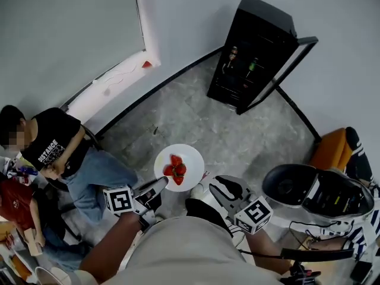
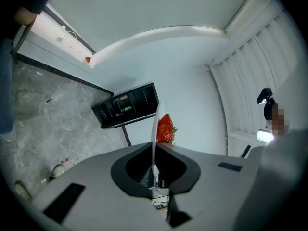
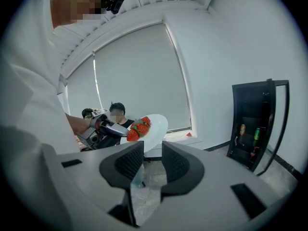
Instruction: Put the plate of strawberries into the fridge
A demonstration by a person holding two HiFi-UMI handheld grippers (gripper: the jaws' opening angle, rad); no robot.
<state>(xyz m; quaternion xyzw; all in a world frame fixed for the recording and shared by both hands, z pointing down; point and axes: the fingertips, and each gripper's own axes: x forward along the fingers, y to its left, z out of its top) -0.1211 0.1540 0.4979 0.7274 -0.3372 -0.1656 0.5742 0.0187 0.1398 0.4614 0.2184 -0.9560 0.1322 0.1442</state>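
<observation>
A white plate (image 1: 189, 158) carrying three red strawberries (image 1: 176, 169) hangs over the grey floor. My left gripper (image 1: 159, 185) is shut on its near rim. In the left gripper view the plate (image 2: 156, 129) shows edge-on between the jaws, with the strawberries (image 2: 165, 128) behind it. My right gripper (image 1: 214, 186) sits just right of the plate, open and empty. Its own view shows the plate (image 3: 155, 129) and strawberries (image 3: 137, 129) beyond its jaws. The black fridge (image 1: 255, 52) stands against the far wall, its glass door (image 1: 284, 70) swung open and bottles on its shelves.
A person (image 1: 56, 150) in a black shirt sits at the left, beside another in red (image 1: 15, 203). A black round seat (image 1: 291, 186) and an orange object (image 1: 332, 150) stand at the right. A white ledge (image 1: 116, 82) runs along the far-left wall.
</observation>
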